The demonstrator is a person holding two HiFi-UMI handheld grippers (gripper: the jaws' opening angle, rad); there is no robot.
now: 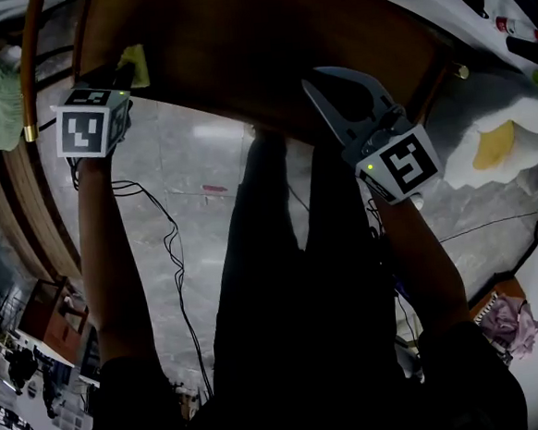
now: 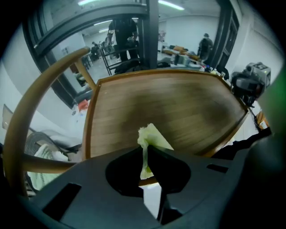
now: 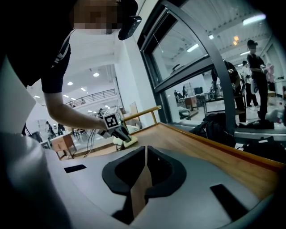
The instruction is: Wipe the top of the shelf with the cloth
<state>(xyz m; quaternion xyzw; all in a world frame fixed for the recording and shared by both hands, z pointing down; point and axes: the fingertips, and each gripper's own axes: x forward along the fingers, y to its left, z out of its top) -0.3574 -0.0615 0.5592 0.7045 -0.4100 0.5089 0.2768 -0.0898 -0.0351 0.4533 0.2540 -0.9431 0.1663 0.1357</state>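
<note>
Your left hand-held gripper point(image 2: 145, 151): jaws clamped on yellow-green cloth point(image 2: 151, 135), cloth at near-left corner of shelf point(image 2: 178, 107) top. Your right hand-held gripper point(image 3: 145, 156): jaws together, nothing between, over near edge, right side. Judged: wipe barely begun, most of top uncovered. Surface: plain wood, raised rim, no visible dirt. Room: open hall, glazed partition point(image 3: 187, 49), grey floor point(image 1: 200, 168).

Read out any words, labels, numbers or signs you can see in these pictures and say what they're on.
No readable words or numbers in any view.
The cube on the left gripper and the cube on the right gripper carry only black-and-white square patterns, not letters.
The small objects at the head view's top right: too small to read.
</note>
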